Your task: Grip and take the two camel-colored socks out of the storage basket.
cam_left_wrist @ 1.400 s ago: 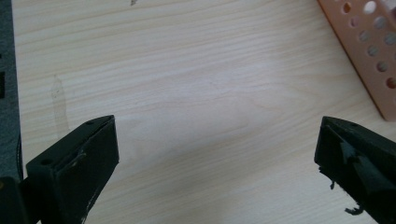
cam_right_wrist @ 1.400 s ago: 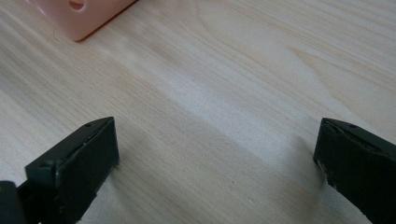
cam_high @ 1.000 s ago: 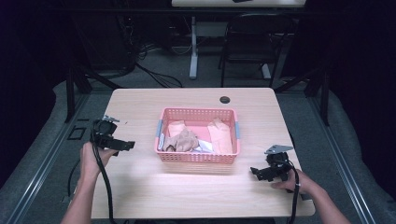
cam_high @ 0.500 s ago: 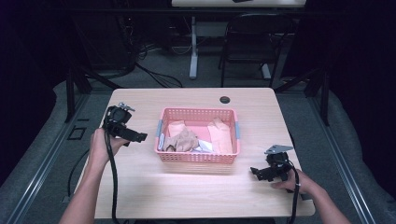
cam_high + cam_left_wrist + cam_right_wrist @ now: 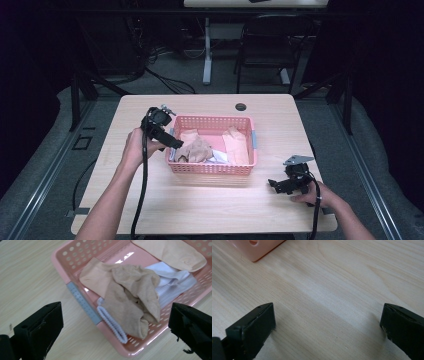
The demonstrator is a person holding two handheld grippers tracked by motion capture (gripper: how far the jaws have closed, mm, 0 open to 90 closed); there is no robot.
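High view: wooden table [image 5: 210,200] noted, pink perforated basket [image 5: 212,168] at its centre. Nothing has yet been taken out; crumpled tan socks [image 5: 130,297], a peach sock [image 5: 172,252] and white ribbed cloth [image 5: 170,285] are seen inside. Left gripper [image 5: 167,140] is held wide over the basket's left end, empty. Right gripper [image 5: 282,185] is held wide over bare table, well apart.

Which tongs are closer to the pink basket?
Left. The left tongs hang open at the pink basket's left end, above its socks. The right tongs sit apart on the table, off its near right corner.
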